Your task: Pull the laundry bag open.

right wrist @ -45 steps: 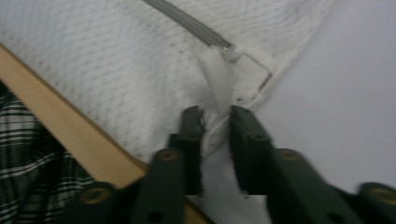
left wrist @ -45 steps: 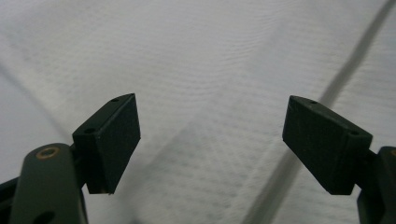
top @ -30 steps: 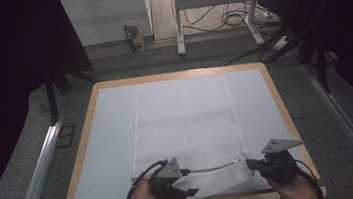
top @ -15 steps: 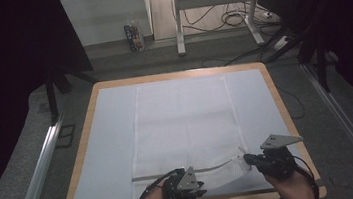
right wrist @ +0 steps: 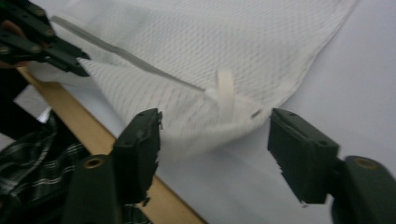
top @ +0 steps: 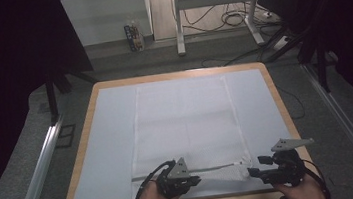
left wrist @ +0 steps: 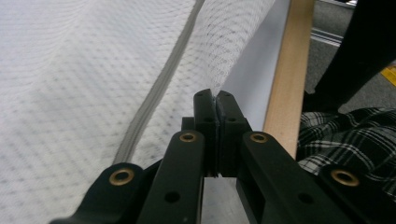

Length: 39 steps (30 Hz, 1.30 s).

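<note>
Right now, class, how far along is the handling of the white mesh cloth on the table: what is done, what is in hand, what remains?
Done: the white mesh cloth lies spread flat on the table. In hand: the left claw is shut on the cloth's near edge, lifting it slightly. The right claw has just been opening and stands open around the near corner with its small loop. Left: any fold is not yet made.

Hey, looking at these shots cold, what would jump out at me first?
Most likely the white mesh cloth spread down the middle of the table. At its near edge, the left claw is shut on the fabric, lifting it. The right claw has just been opening; the cloth's corner with its white loop lies loose between its jaws.
</note>
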{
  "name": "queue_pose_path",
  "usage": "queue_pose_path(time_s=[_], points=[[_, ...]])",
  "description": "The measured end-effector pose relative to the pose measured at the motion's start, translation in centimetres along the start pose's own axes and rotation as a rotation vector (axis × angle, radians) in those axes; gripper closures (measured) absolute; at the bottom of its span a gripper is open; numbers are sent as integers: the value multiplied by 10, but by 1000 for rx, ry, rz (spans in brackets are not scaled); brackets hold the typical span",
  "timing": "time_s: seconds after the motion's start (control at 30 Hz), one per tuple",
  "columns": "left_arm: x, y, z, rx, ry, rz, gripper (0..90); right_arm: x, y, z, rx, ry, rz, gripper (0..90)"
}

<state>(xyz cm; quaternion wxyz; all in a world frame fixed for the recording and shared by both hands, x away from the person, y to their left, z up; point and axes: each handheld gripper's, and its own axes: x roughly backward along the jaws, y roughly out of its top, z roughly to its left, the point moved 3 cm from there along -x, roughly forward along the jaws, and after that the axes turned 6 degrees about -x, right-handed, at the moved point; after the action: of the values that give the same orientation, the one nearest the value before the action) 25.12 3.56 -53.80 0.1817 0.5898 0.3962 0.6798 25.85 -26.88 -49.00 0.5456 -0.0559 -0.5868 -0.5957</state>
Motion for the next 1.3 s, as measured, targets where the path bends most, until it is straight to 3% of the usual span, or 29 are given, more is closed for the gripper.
queue_pose_path(time_s=[0.17,0.37,0.7,0.77,0.9,1.07,1.17,1.23,1.3], points=[[2,-5,8,43,-6,-1,891,-10,-3,3,-36,59,44,222],[2,-7,7,35,-25,12,889,-21,-6,8,-34,97,93,176],[-2,-7,-6,-35,-91,50,880,-31,-3,3,-89,159,95,138],[-6,-6,-12,-83,-105,80,874,-32,0,2,-98,163,82,137],[-12,-6,-19,-155,-90,128,859,-33,5,2,-127,173,75,137],[-16,-5,-24,-164,-104,128,855,-34,7,4,-160,169,71,141],[-16,-4,-25,-175,-101,131,850,-38,10,3,-178,141,71,199],[-16,-5,-25,-172,-103,129,850,-40,12,1,-216,134,59,306],[-16,-5,-25,-171,-104,129,849,-40,12,1,-200,97,70,398]])
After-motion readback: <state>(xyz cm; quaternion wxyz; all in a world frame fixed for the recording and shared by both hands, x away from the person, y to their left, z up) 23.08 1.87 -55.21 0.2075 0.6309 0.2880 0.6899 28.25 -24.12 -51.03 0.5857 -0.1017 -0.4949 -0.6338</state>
